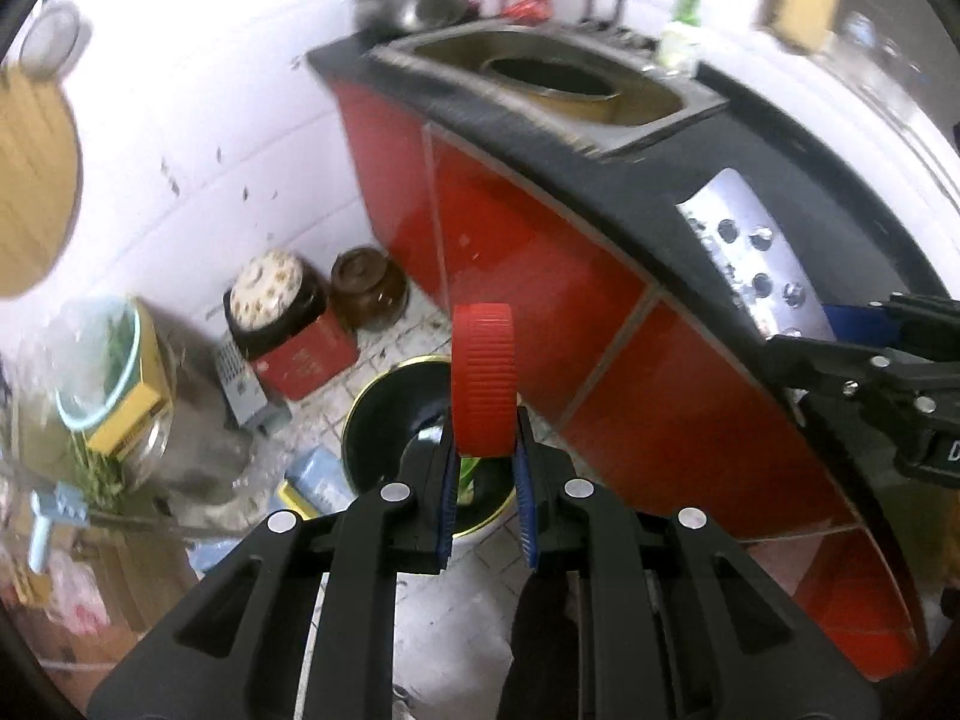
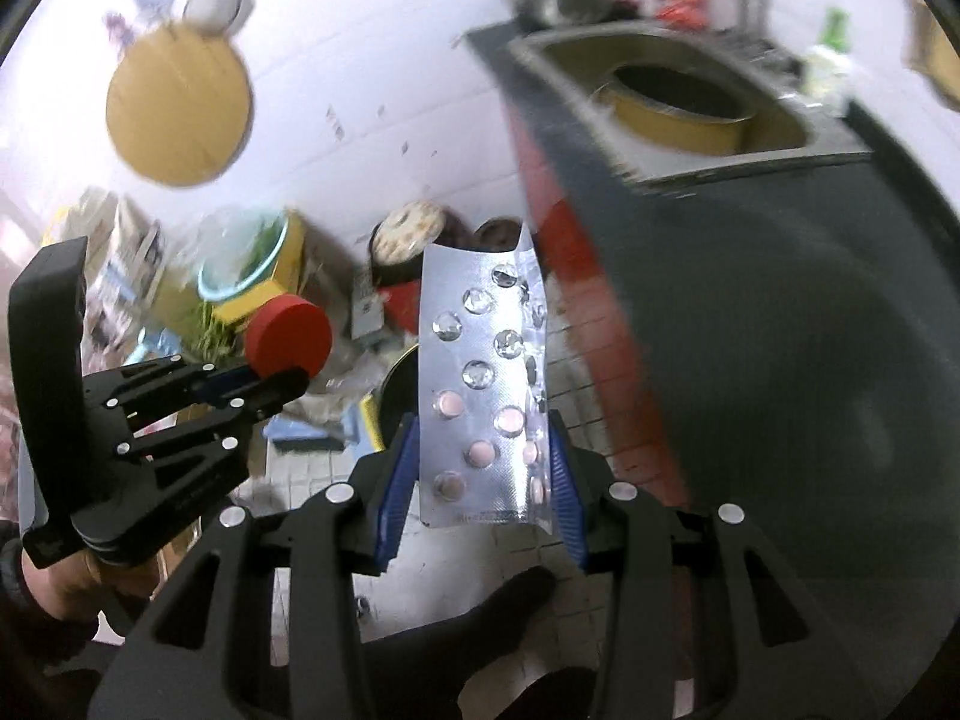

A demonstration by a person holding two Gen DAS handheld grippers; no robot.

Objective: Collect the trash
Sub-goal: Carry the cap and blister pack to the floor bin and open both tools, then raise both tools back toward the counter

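Bin [image 1: 384, 414]: black, round, yellow-rimmed, on the tiled floor at the foot of the red cabinet front; something green shows inside, rest hidden behind the jaws. Sink [image 1: 660, 90] set in the black desk [image 1: 690, 180] holds a round yellow-walled basin [image 1: 558, 90], dark inside. Steel bowl [image 1: 420, 0] at the far end of the desk, contents not visible. Floor corner: brown lidded jar [image 1: 366, 285] beside a dark pot [image 1: 276, 300] with a patterned lid, which sits on a red box.

Left gripper [image 1: 485, 468]: jaws clenched on a red ribbed bottle cap [image 1: 483, 381], held edge-on, above the bin in the left wrist view.

Right gripper [image 2: 483, 480]: jaws grasping a silver blister pack [image 2: 480, 396] by its long edges, pack bowed between the pads. Upper blisters are clear and look empty, lower ones show pink tablets. Pack is up in the air, floor and desk edge behind it.

Both views motion-blurred.
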